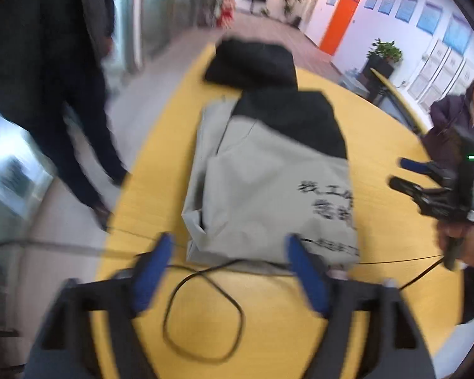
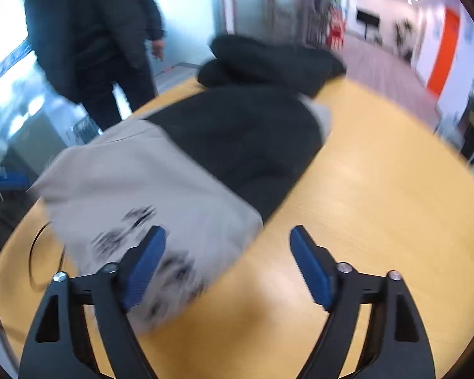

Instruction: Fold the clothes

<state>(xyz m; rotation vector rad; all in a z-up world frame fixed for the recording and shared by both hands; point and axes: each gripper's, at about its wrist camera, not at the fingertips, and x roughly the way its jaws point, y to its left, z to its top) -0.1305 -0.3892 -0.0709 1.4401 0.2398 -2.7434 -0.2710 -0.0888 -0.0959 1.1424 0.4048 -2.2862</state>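
Observation:
A folded grey and black garment [image 1: 268, 170] with black printed characters lies on the yellow table [image 1: 379, 145]. It also shows in the right wrist view [image 2: 161, 170]. My left gripper [image 1: 230, 243] is open and empty, just short of the garment's near edge. My right gripper [image 2: 227, 233] is open and empty; its left finger is over the printed corner of the garment. The right gripper also shows in the left wrist view [image 1: 401, 170], off the garment's right side, held in a hand.
A second black garment [image 1: 252, 63] lies at the far end of the table, also in the right wrist view [image 2: 268, 60]. A black cable loop [image 1: 202, 315] lies on the table near me. A person in dark clothes [image 1: 57, 63] stands left of the table. A seated woman [image 1: 464, 107] is at the right.

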